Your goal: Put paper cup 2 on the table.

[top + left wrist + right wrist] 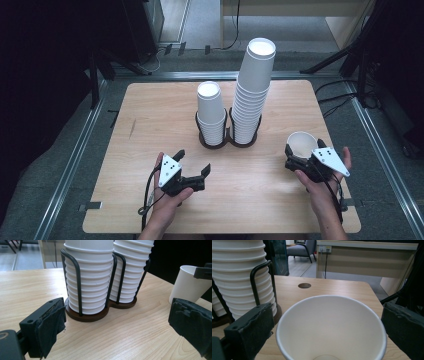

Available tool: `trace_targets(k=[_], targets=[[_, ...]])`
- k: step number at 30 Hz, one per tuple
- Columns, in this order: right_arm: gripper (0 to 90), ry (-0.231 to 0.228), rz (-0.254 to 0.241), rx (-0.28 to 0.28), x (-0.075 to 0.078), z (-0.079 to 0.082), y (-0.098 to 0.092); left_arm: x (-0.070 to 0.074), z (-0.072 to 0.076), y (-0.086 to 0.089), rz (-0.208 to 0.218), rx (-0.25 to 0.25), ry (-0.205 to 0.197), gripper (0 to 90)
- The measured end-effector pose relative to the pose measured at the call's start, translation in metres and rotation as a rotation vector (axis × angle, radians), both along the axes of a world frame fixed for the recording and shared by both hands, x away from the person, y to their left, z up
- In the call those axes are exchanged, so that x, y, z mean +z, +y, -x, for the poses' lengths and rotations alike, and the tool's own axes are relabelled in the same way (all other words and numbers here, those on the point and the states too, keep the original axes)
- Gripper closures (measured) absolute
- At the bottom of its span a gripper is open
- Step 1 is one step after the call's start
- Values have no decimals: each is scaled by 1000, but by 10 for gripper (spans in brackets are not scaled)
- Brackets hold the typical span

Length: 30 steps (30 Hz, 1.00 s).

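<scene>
No legible txt, labels or nos. on cups, holder or grippers.

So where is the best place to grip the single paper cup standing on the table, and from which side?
Probably the upper wall of the single paper cup, just under the rim, coming level from the near side: it stands upright, mouth up, widest there.

Your left hand-held gripper (192, 163) sits low in your left hand (170, 192), its grey plate up and its jaws pointing forward and to the right, spread wide with nothing between them. Your left forearm comes in from the bottom edge, the cable looping beside your wrist. Your right hand (320, 177) grips the right hand-held gripper (296, 155) from behind, jaws aimed forward and slightly left. In the right gripper view those jaws stand wide apart, pads clear on both sides.
</scene>
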State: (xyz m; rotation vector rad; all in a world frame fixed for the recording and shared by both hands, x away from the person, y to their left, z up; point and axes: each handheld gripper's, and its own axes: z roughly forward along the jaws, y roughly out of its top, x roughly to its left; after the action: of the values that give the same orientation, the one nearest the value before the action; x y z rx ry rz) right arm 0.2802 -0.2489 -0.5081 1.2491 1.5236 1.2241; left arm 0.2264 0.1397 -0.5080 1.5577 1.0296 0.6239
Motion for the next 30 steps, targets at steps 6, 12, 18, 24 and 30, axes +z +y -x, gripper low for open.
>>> trace_targets(k=[6,12,18,24,30], targets=[[0,-10,-3,-6,3,1,-1,0,0,0,1,0,-2,14],[0,-26,-2,0,9,3,0,0,0,0,1,1,1,14],[0,-53,-5,-3,20,7,1,0,0,0,2,1,3,15],[0,-74,-14,-9,35,8,0,-1,0,0,1,0,9,14],[0,-90,-42,1,55,9,7,0,2,-2,4,-3,4,15]])
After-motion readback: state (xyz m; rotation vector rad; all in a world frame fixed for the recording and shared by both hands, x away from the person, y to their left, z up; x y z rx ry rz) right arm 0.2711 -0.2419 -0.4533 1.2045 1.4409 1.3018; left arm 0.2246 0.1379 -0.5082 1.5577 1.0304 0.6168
